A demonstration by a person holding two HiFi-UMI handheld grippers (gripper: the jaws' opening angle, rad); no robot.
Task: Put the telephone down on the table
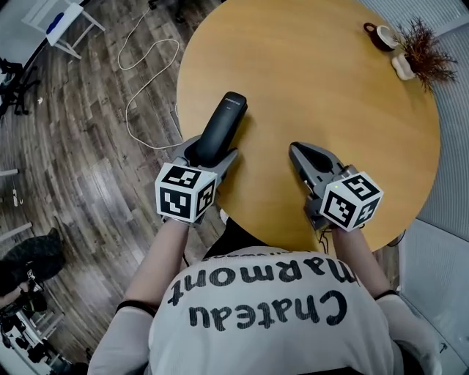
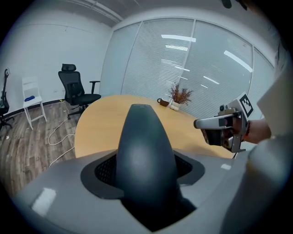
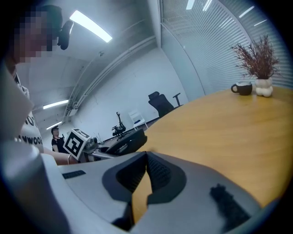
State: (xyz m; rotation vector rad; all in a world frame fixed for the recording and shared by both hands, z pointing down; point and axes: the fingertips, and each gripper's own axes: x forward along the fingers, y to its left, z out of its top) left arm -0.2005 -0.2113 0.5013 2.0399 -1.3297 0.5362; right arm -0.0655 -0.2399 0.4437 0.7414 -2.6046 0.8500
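A black telephone handset [image 1: 220, 128] sticks out of my left gripper [image 1: 212, 155], whose jaws are shut on its lower end. The handset points forward over the left rim of the round wooden table [image 1: 308, 73]; whether it touches the top I cannot tell. In the left gripper view the telephone [image 2: 144, 151] fills the space between the jaws. My right gripper [image 1: 296, 150] hovers over the table's near edge, shut, with nothing in it. From the right gripper view the telephone [image 3: 126, 142] shows at the left, beside the table's edge.
A dark mug [image 1: 379, 35] and a dried plant in a white vase [image 1: 418, 51] stand at the table's far right. On the wooden floor to the left lie a white cable [image 1: 146, 73] and a white chair [image 1: 66, 22]. A black office chair [image 2: 75, 89] stands beyond.
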